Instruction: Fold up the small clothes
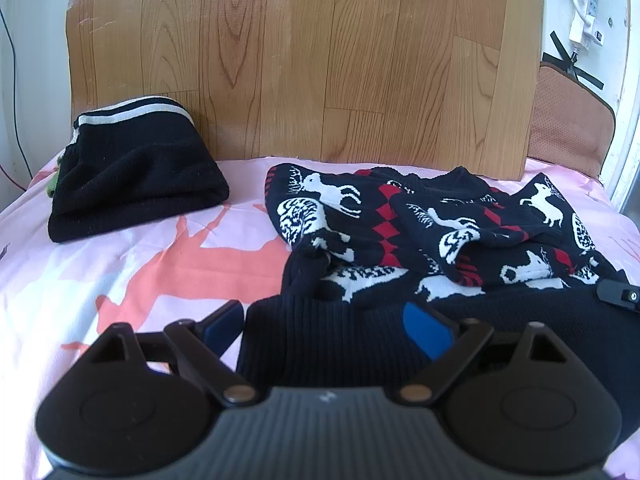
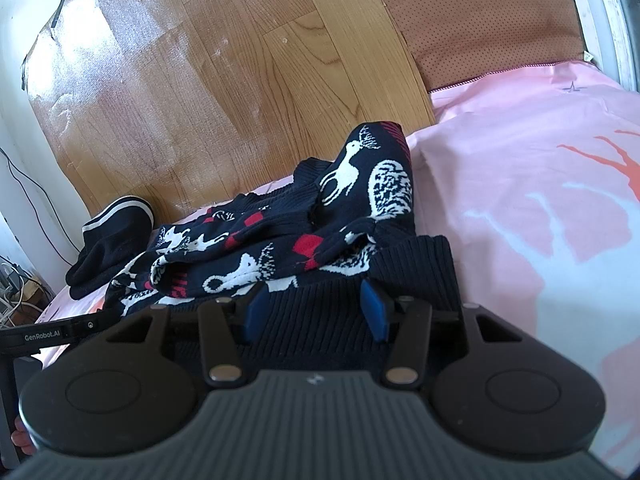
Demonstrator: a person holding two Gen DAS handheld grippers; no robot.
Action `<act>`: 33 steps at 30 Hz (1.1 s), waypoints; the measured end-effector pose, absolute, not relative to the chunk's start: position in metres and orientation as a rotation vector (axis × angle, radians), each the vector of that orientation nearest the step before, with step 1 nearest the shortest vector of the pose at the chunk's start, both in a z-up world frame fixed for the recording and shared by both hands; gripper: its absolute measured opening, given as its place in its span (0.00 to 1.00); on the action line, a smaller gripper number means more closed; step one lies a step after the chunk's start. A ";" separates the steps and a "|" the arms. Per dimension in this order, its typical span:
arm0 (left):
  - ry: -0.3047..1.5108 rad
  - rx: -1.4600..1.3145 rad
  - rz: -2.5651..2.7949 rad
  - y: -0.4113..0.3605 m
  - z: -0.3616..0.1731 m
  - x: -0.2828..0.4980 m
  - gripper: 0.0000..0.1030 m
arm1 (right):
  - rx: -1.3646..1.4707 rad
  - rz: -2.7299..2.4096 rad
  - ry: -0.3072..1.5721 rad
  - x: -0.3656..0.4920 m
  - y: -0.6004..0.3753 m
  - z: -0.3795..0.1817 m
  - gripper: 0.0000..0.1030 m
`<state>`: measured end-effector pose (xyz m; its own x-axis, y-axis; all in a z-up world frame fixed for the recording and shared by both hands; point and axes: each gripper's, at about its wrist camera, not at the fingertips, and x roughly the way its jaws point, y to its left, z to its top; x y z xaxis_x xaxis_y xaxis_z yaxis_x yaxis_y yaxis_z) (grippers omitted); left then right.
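sweater (image 1: pixel 384 216) | left tongs (image 1: pixel 332 324) wide (power strip (image 1: pixel 584 8) visible) | right tongs (image 2: pixel 316 312) half-open astride hem

Both wrist cameras look forward and downward, close over the bed (image 1: pixel 120 264). Both views share the patterned sweater (image 1: pixel 400 232), the folded black garment (image 2: pixel 108 240) and the wooden board (image 2: pixel 200 100).

So the right gripper (image 2: pixel 316 310) sits low over the ribbed dark hem of the reindeer sweater (image 2: pixel 280 236), blue pads spread apart with the hem lying between them; can't tell if they're actually pinching it. The sweater's bunched up on the pink sheet (image 2: pixel 520 184). Far left there's a folded black garment (image 2: pixel 108 240) with a white stripe, against a wood-grain board (image 2: pixel 224 80). The other gripper's finger (image 2: pixel 52 334) pokes in at the near left.
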<state>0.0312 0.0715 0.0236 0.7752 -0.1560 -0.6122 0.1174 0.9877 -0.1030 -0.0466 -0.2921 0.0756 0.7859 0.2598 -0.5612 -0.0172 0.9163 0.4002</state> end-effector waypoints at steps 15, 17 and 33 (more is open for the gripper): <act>0.609 -0.101 -0.180 0.078 0.032 0.024 0.85 | 0.429 0.235 0.681 -0.048 -0.298 0.110 0.49; 0.589 -0.121 -0.199 0.081 0.036 0.023 0.85 | 0.363 0.252 0.628 -0.043 -0.297 0.135 0.49; 0.822 -0.112 -0.229 0.033 0.074 0.222 0.85 | 0.234 0.234 0.977 0.219 -0.257 0.091 0.71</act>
<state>0.2224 0.0329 0.0743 0.6577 -0.2447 -0.7124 0.1581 0.9695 -0.1871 0.2188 -0.2572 0.0910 0.5388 0.2995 -0.7874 -0.0905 0.9499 0.2993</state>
